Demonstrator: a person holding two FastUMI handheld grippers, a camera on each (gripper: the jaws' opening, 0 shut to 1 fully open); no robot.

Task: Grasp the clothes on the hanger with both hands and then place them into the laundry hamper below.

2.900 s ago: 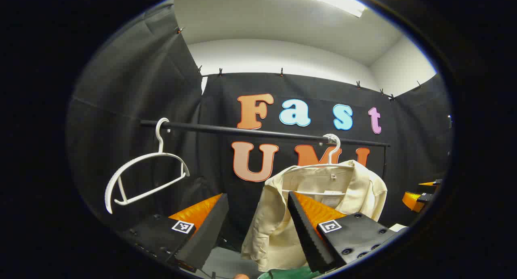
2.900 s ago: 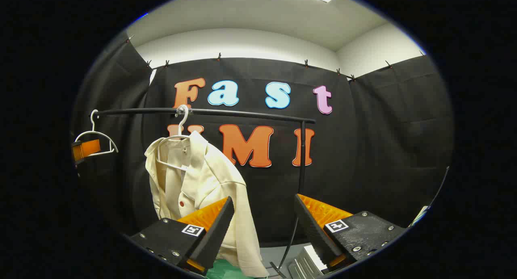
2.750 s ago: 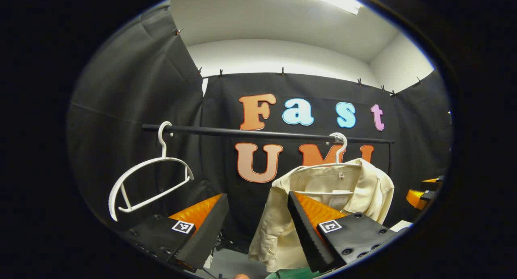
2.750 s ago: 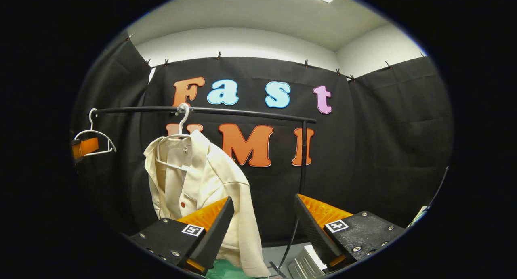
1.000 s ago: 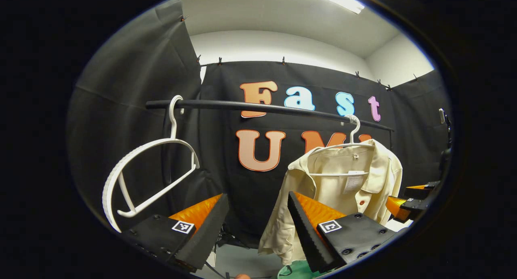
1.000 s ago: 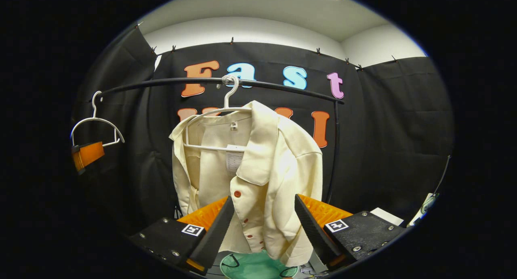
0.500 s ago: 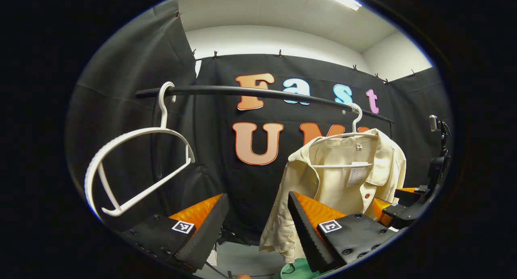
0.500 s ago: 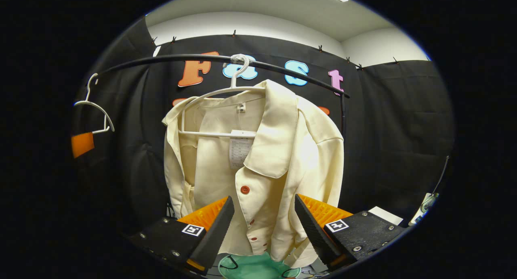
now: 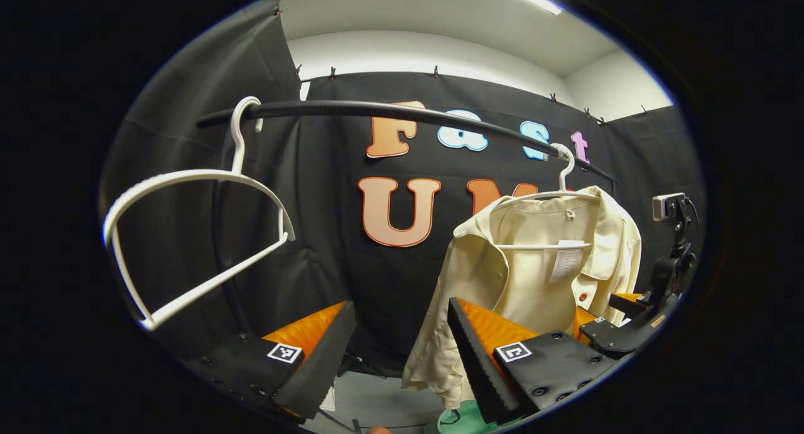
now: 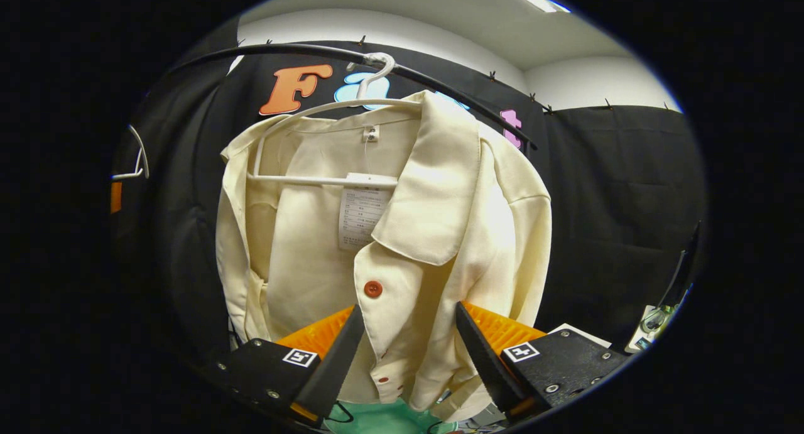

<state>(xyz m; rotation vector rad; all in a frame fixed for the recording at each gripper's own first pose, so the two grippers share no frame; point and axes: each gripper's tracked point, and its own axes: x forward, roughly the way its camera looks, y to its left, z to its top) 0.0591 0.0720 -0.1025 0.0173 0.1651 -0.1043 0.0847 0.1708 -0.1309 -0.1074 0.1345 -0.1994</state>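
A cream shirt (image 10: 414, 245) with red buttons hangs on a white hanger (image 10: 326, 110) from a black rail (image 10: 440, 85). My right gripper (image 10: 408, 352) is open, with the shirt's front edge hanging just beyond the gap between its fingers. In the left gripper view the same shirt (image 9: 534, 277) hangs at the right, and my left gripper (image 9: 402, 349) is open, left of the shirt's sleeve. The right gripper (image 9: 606, 324) shows there against the shirt's right side. A green hamper (image 10: 383, 418) sits below the shirt.
An empty white hanger (image 9: 188, 233) hangs at the rail's (image 9: 377, 110) left end, close to my left gripper. A small camera on a stand (image 9: 672, 233) is at the far right. Grey floor (image 9: 377, 399) lies beneath the rail.
Both grippers have moved closer to the rail and shirt. The shirt now looms large in the right gripper view, its front edge just beyond the open fingers. Both stayed open.
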